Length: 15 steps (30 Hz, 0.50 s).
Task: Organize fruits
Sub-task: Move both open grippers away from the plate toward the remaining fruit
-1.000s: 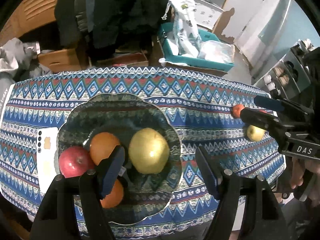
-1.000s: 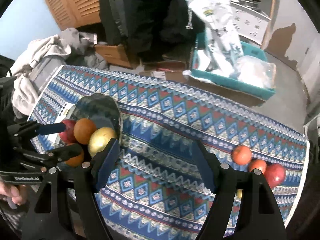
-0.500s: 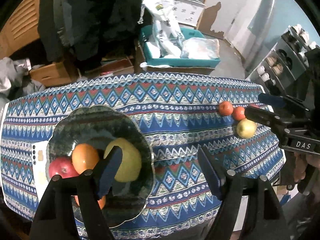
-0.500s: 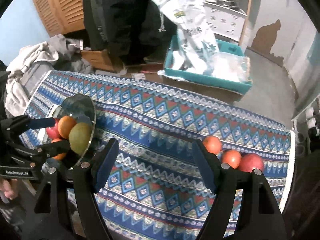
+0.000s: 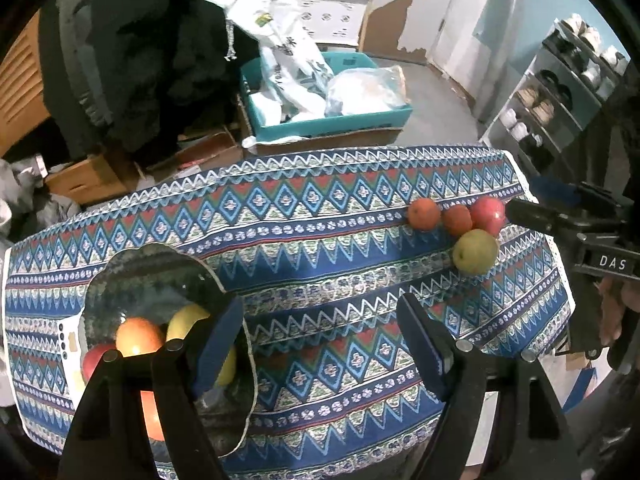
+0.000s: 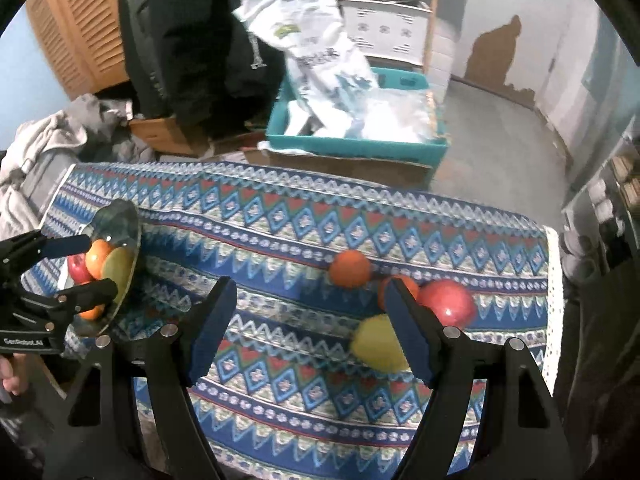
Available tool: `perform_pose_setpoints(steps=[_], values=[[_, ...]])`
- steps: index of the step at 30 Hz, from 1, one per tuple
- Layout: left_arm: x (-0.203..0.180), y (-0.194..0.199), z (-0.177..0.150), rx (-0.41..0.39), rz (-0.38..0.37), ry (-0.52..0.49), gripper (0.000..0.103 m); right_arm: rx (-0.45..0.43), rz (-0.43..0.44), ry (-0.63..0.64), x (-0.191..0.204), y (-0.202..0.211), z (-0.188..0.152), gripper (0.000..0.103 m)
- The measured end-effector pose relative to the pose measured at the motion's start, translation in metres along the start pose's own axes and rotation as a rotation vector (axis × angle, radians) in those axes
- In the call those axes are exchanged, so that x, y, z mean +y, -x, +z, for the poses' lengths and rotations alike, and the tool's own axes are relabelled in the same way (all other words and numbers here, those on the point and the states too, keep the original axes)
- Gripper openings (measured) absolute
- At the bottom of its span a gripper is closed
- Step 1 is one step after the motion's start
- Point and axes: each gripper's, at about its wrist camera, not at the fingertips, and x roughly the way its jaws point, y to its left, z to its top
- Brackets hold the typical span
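Glass bowl [image 5: 160, 276] holds oranges, red apple, yellow pear [image 5: 188, 318].

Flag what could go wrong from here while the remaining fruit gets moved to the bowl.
The four loose fruits sit near the table's right edge; a nudge from the right gripper, open above the yellow fruit, could roll the red apple off. The glass bowl already holds a crowded pile.

Left gripper [image 5: 320, 344], right gripper [image 6: 310, 330]: black frames, blue pads, silver screws; white "DAS" lettering near yellow fruit [image 5: 475, 251].
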Motion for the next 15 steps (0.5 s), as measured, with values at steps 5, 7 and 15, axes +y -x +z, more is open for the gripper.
perform_pose_setpoints(steps=[5, 7, 15], values=[[-0.014, -0.007, 0.005, 0.013, -0.005, -0.02, 0.08, 0.005, -0.033, -0.014, -0.021, 0.002, -0.006, 0.079], [-0.021, -0.01, 0.008, 0.019, -0.006, -0.028, 0.08, 0.011, -0.042, -0.018, -0.029, 0.001, -0.009, 0.08], [-0.044, -0.024, 0.017, 0.041, -0.014, -0.063, 0.08, 0.048, -0.07, -0.023, -0.059, -0.006, -0.016, 0.08]])
